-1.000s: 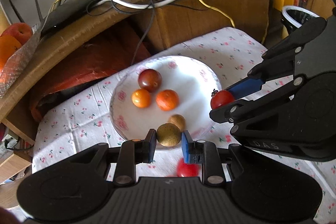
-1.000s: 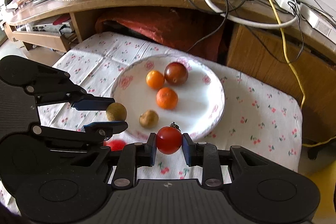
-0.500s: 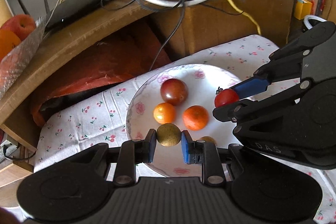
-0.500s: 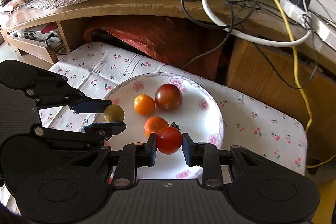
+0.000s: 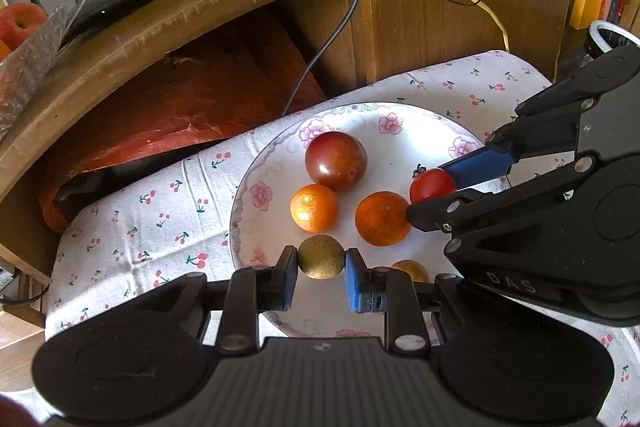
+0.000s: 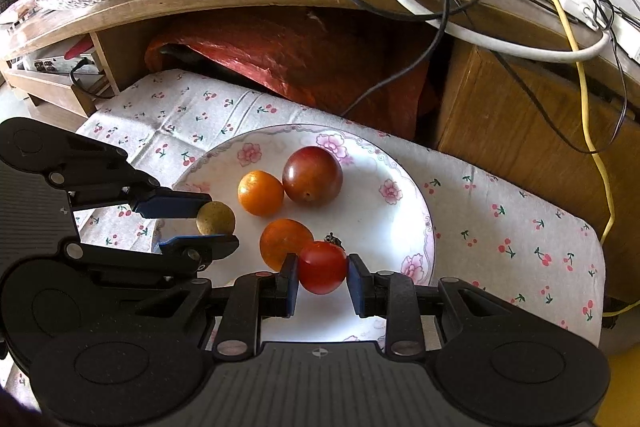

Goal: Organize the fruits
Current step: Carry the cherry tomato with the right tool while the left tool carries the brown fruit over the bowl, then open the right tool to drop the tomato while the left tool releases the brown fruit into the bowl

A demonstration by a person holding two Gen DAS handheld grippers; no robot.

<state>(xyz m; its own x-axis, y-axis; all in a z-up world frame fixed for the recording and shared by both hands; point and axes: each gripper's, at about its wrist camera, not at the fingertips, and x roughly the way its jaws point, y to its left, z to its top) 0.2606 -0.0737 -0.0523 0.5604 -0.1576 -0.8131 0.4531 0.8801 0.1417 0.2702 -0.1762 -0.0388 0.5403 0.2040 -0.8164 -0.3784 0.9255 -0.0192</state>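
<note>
Both loads now carried in over white floral plate: left gripper clamping round tan-brown fruit, right gripper clamping red cherry tomato; release probably next.

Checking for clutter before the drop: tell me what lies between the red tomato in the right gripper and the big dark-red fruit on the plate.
In the right wrist view, only bare plate separates the red tomato from the dark-red fruit.
</note>
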